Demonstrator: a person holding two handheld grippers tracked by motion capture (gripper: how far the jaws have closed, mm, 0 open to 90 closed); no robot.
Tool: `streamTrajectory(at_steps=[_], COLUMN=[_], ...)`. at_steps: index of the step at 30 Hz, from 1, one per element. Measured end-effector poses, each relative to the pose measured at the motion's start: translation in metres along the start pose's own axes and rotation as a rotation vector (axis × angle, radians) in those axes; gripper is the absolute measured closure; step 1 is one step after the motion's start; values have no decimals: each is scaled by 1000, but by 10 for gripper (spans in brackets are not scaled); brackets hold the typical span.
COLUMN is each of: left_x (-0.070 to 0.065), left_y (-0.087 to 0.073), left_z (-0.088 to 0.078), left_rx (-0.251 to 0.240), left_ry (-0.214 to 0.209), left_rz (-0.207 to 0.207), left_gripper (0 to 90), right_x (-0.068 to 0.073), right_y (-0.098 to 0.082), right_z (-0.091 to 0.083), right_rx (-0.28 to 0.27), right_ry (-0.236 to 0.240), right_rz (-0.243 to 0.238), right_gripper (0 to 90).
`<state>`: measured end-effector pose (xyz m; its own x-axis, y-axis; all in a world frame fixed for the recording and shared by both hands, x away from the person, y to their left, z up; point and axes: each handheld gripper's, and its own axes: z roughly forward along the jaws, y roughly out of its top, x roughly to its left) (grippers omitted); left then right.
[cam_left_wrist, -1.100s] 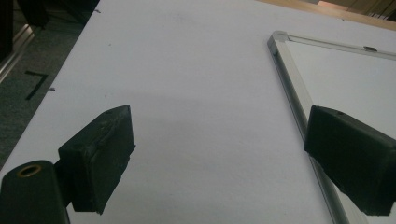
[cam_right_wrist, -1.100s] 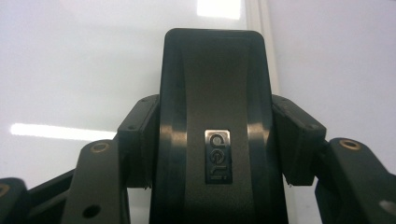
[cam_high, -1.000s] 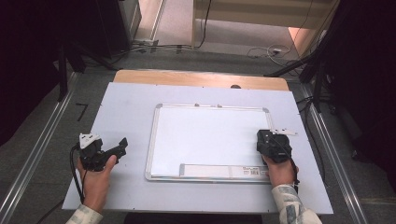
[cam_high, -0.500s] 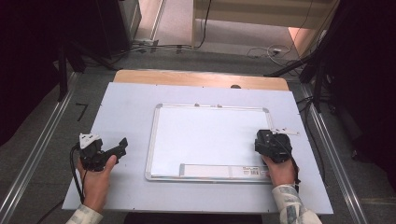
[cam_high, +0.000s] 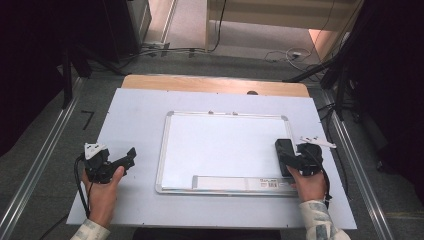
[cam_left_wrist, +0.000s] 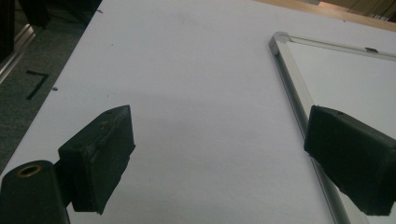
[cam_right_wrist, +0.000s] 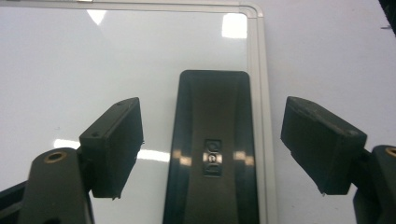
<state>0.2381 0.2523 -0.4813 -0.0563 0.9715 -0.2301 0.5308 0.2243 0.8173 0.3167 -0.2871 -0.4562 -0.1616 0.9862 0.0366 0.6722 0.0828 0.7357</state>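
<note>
Black eraser (cam_right_wrist: 212, 154) lying flat on whiteboard (cam_high: 220, 145), at its right edge. Right gripper (cam_right_wrist: 212, 144) jaws just opened wide, clear of eraser between them: release judged complete. Left gripper (cam_left_wrist: 219, 149) wide, empty, over surface (cam_left_wrist: 187, 70) left of whiteboard.

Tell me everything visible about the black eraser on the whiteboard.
The black eraser is a long glossy block with rounded corners, plastic by its look, with a small embossed logo on top. It lies flat on the whiteboard by its right frame edge. The right gripper has just been opening; its fingers stand apart on either side, not touching it.
</note>
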Motion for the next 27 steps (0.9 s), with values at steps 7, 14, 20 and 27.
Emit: streamTrajectory(at_steps=[7,14,20,27], left_x=[1,2,5,9], left_y=[0,0,0,1], left_z=[0,0,-1,-2], left_rx=[1,0,1,3], left_ry=[4,11,19,22], left_rz=[-6,-7,-16,-31], left_gripper=[91,91,91,91], right_x=[-16,-28,-35,-47], right_y=[-4,-10,-16,-22], right_z=[-16,-29,-39,-47], right_rx=[-23,-41,-51,-68], right_ry=[7,5,2,4], right_rz=[18,21,8,25], right_gripper=[182,182,179,178])
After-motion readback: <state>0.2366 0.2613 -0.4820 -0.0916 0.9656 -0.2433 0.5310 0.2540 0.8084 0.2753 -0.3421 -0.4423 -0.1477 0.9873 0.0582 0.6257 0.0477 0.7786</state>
